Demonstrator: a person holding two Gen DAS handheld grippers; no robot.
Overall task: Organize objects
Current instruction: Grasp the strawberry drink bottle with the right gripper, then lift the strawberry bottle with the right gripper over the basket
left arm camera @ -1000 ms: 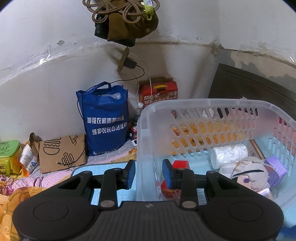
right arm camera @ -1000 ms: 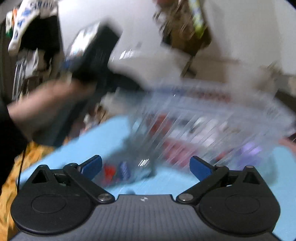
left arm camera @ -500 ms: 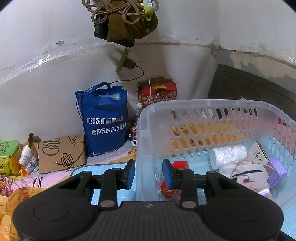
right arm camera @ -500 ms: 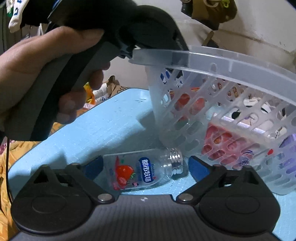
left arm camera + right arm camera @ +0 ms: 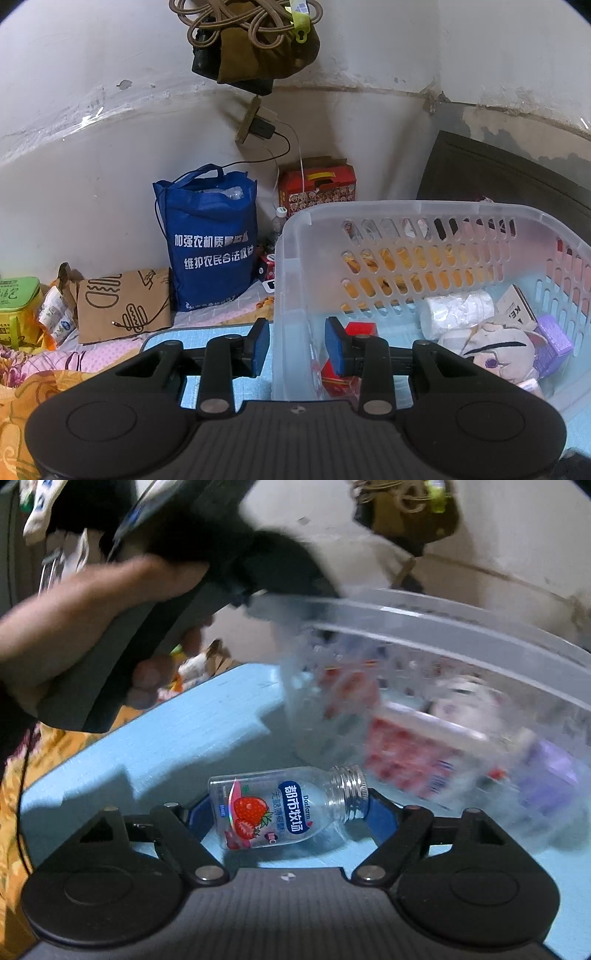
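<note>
A clear plastic basket [image 5: 295,258] stands on a light blue mat [image 5: 207,334]. My left gripper [image 5: 297,347] is shut on its near corner wall, one pad outside and one inside. Inside lie a red box [image 5: 360,328], a white roll [image 5: 458,314], a plush doll [image 5: 495,347] and a purple box [image 5: 554,339]. In the right wrist view a small clear bottle [image 5: 284,808] with a strawberry label lies sideways between the fingers of my right gripper [image 5: 290,814]. Its jaws are closing, with the blue pads against the bottle's base and threaded neck.
A person's hand [image 5: 92,627] holds the left gripper's handle over the basket rim [image 5: 406,616]. Against the wall stand a blue tote bag [image 5: 210,243], a brown paper bag [image 5: 123,302], a red carton [image 5: 317,184] and a green box [image 5: 18,306]. Orange bedding [image 5: 22,786] lies left.
My right gripper has come down to the mat and its jaws have narrowed around the lying bottle. The left gripper and the basket have kept still.
</note>
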